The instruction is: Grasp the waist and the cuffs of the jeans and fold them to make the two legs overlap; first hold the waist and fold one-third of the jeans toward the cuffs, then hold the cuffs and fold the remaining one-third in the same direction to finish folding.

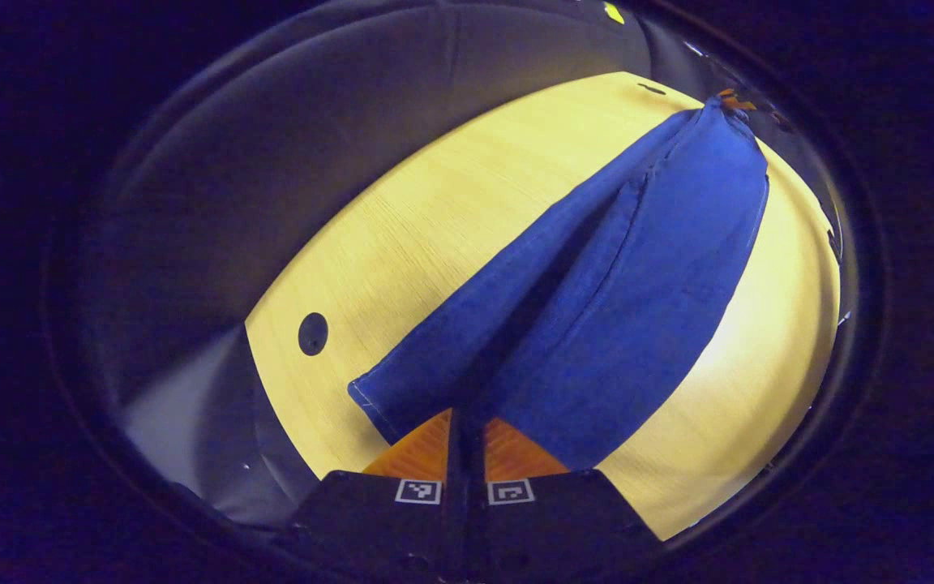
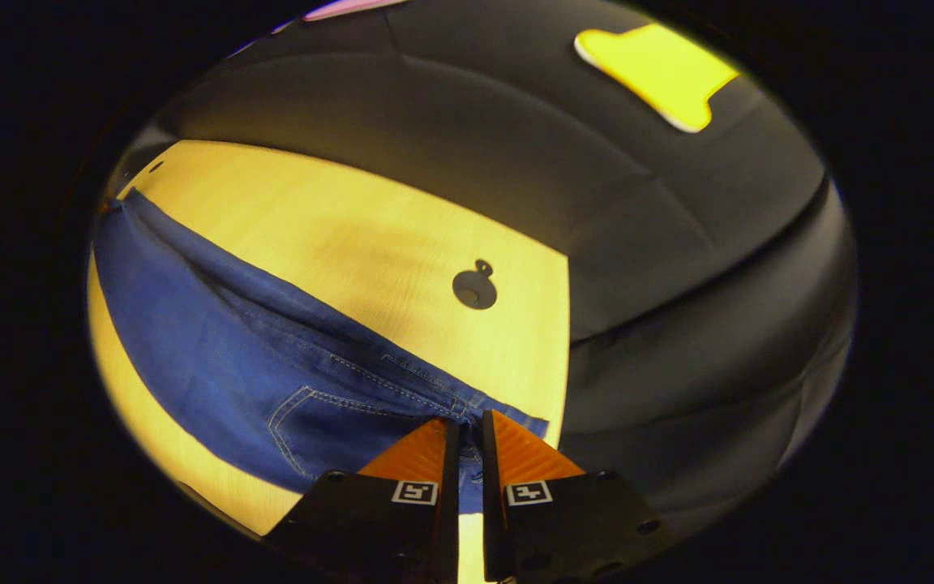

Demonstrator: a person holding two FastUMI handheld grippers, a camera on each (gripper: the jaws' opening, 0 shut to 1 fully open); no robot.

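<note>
— Two legs of the jeans (image 1: 597, 276) lie stretched along your worktop (image 1: 402, 227), side by side with a dark crease between them, is that right?

— Yes. In the left gripper view your left gripper (image 1: 464, 430) sits at the cuffs (image 1: 402, 397), its jaws drawn close together with only a thin slit between them, right where the two leg ends meet. You can't tell from here whether cloth is pinched in that slit.

— And your other hand?

— In the right gripper view your right gripper (image 2: 464, 434) is at the waist (image 2: 467, 414), beside the stitched back pocket (image 2: 329, 422). Its jaws stand a little apart, with denim showing in the gap; you can't tell whether they press on it.

— Anything else on the worktop?

— A round hole (image 2: 475, 288) just beyond the waist, well clear of the denim.
</note>
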